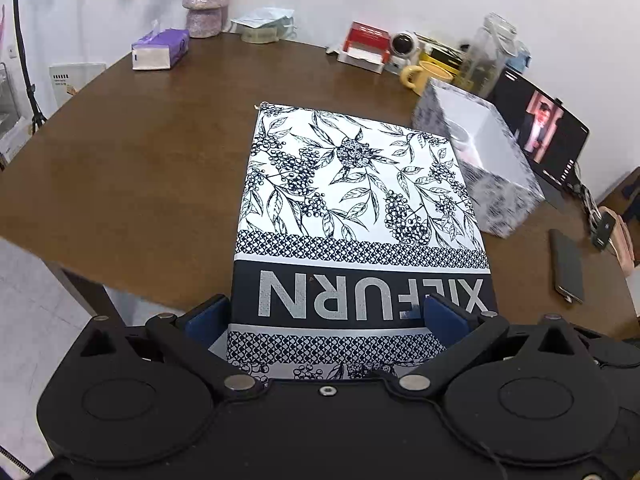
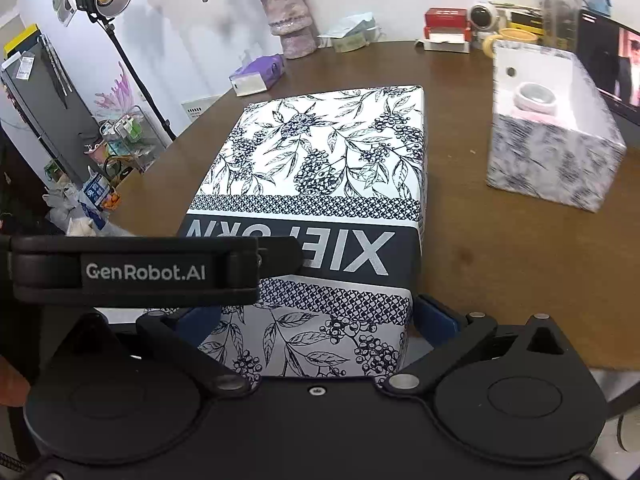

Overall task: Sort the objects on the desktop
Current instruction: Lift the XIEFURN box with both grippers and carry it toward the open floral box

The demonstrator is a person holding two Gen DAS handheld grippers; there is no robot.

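Observation:
A large box [image 1: 352, 184] [image 2: 320, 152] with a blue-and-white leaf print and "XIEFURN" lettering lies lengthwise on the brown table [image 1: 140, 168]. My left gripper [image 1: 326, 318] straddles its near end, blue pads pressed against both sides. My right gripper [image 2: 318, 320] holds the same near end in the same way. The left gripper's black housing [image 2: 136, 272] crosses the box's near left corner in the right wrist view. A smaller open box [image 1: 480, 152] [image 2: 552, 172] with the same print stands to the right, with a white cup [image 2: 536, 98] inside it.
Along the back wall are a purple tissue pack [image 1: 160, 48], a vase [image 1: 204, 4], a red-and-white carton [image 1: 366, 42] and a yellow mug [image 1: 424, 74]. A lit screen [image 1: 540, 128] and a dark phone [image 1: 568, 266] sit at the right. The table's curved edge drops off at the left.

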